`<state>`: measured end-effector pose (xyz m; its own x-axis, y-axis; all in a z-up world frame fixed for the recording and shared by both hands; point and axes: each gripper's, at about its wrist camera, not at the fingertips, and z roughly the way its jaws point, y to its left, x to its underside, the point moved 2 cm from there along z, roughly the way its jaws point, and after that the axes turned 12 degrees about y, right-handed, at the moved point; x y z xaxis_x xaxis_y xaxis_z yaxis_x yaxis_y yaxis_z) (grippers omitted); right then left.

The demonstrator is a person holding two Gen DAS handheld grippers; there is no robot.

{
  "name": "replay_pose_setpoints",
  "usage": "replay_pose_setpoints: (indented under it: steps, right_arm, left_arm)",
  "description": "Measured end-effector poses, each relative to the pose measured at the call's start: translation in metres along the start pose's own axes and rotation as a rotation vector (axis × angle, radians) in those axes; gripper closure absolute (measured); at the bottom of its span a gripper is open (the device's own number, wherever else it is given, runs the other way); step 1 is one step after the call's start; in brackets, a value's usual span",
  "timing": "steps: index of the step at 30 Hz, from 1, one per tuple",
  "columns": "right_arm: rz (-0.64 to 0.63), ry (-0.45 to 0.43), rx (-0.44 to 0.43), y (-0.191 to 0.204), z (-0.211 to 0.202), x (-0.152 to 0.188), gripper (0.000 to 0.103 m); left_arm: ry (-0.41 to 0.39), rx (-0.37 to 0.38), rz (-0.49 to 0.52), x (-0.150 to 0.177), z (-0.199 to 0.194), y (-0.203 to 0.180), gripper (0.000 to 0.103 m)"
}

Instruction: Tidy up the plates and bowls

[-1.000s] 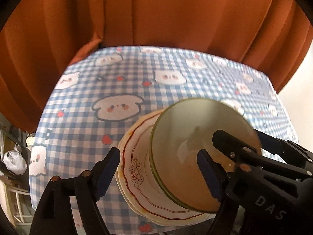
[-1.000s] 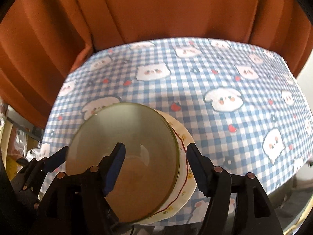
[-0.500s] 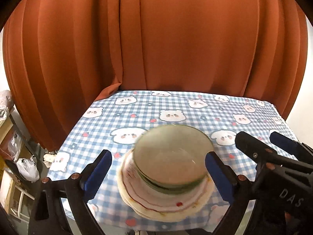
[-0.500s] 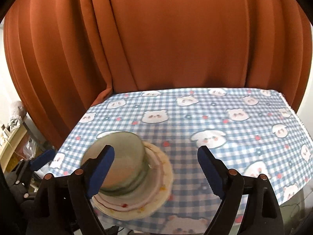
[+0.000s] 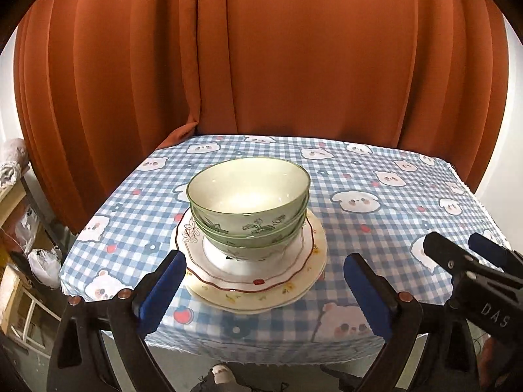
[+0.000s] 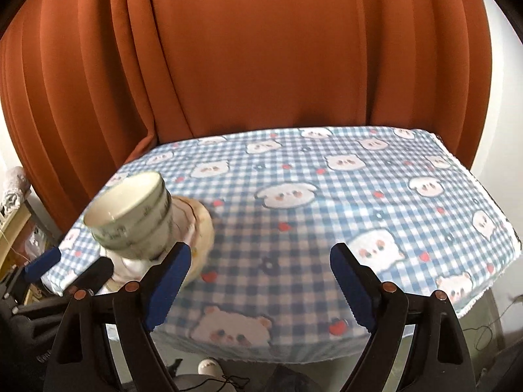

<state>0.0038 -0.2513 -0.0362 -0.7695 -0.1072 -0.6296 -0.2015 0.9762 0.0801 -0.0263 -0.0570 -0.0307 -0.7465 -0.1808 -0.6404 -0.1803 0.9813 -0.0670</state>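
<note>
Stacked green bowls (image 5: 248, 209) sit nested on a stack of white plates (image 5: 304, 261), the top one with a red wavy rim, on the checked tablecloth. My left gripper (image 5: 264, 294) is open and empty, held back from the near edge of the plates. My right gripper (image 6: 258, 284) is open and empty too, over the table's front edge, to the right of the same bowls (image 6: 130, 219) and plates (image 6: 199, 228). The right gripper's black body (image 5: 474, 271) shows at the right of the left wrist view.
The table (image 6: 327, 196) wears a blue-and-white checked cloth with bear prints. An orange curtain (image 5: 261, 65) hangs close behind it. Shelves and bags (image 5: 26, 235) stand at the left, below table level. The floor shows past the front edge.
Both grippers have pulled back and up from the bowl stack and levelled out. The right gripper has swung to the right, so the stack now sits at its left.
</note>
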Motion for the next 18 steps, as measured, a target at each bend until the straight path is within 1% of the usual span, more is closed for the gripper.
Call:
replay_pose_setpoints:
  steps: [6,10,18]
  right_arm:
    - [0.010,-0.010,0.007,-0.005,-0.008,0.007,0.014]
    - [0.010,-0.001,0.003,-0.006,-0.010,0.010,0.014]
    - [0.015,0.003,0.021,-0.010,-0.011,0.012,0.014]
  left_arm:
    - [0.002,0.002,0.011,0.006,-0.005,-0.006,0.005]
    - [0.003,0.004,0.004,0.005,-0.006,-0.005,0.005]
    - [0.010,0.002,0.012,0.008,-0.006,-0.010,0.005]
